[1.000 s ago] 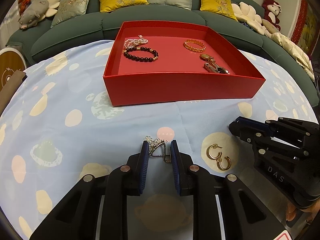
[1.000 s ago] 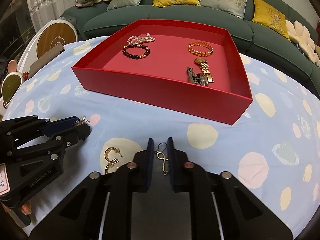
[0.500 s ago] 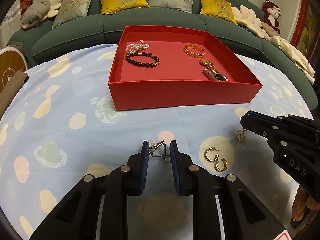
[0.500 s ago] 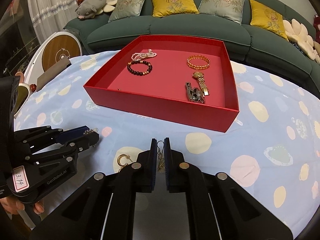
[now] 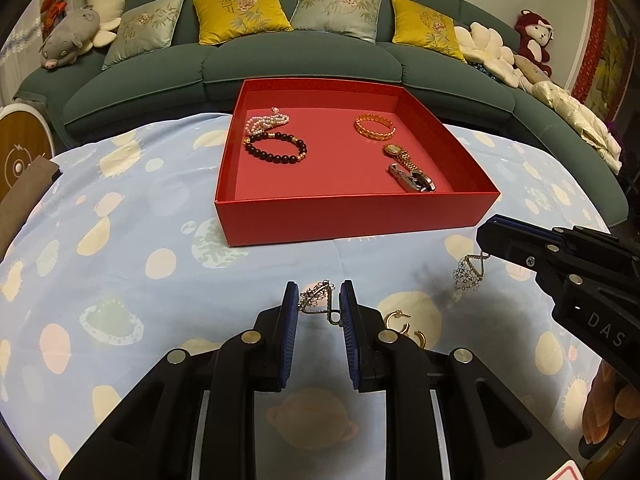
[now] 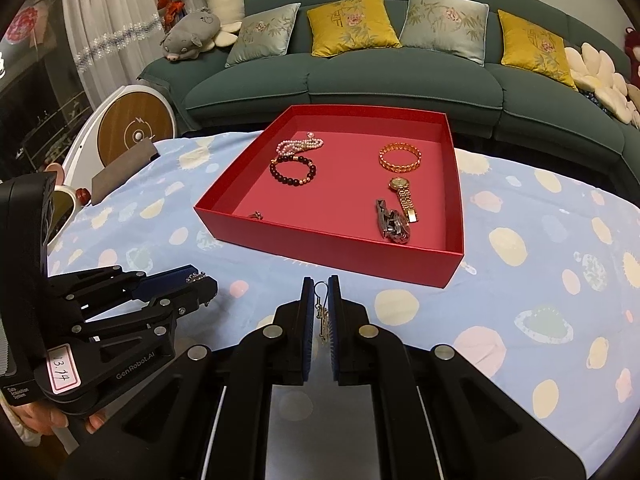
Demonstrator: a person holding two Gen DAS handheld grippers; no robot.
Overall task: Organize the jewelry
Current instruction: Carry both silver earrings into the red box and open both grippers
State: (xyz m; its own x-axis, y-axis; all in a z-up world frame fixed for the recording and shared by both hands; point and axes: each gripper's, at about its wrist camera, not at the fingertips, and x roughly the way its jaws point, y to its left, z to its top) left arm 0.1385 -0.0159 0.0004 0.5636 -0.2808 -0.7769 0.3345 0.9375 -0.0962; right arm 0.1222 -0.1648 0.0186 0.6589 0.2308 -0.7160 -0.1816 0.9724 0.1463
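Already we have one dangling earring in each tool, and what matters now is where the red tray (image 5: 348, 216) lies from each of them. Our left gripper (image 5: 319, 307) has its jaws drawn in on a silver filigree earring (image 5: 316, 300), which spans the gap between the blue pads with its hook toward the right pad; it looks caught rather than loose, though the pads sit somewhat apart around it. Our right gripper (image 6: 321, 304) has its jaws nearly together, clamped on a matching drop earring (image 6: 321, 312); in the left wrist view that piece hangs freely below the jaw tips, long axis straight down, clear of the tabletop (image 5: 120, 248).

Both tools face the tray's near wall, which stands straight ahead and well apart from the jaws. The tray holds a pearl bracelet (image 5: 266, 122), a dark bead bracelet (image 5: 275, 148), a gold bangle (image 5: 375, 128), a gold watch (image 5: 400, 156) and a steel watch (image 5: 414, 178), and, in the near left corner, a small ring-like piece (image 6: 255, 215). A pair of gold hoops (image 5: 404, 324) lies on the cloth just right of our left jaws.

We judge the right tool the likelier to go first: its earring hangs free, and the open floor at the tray's front middle lies directly ahead, over the near wall.
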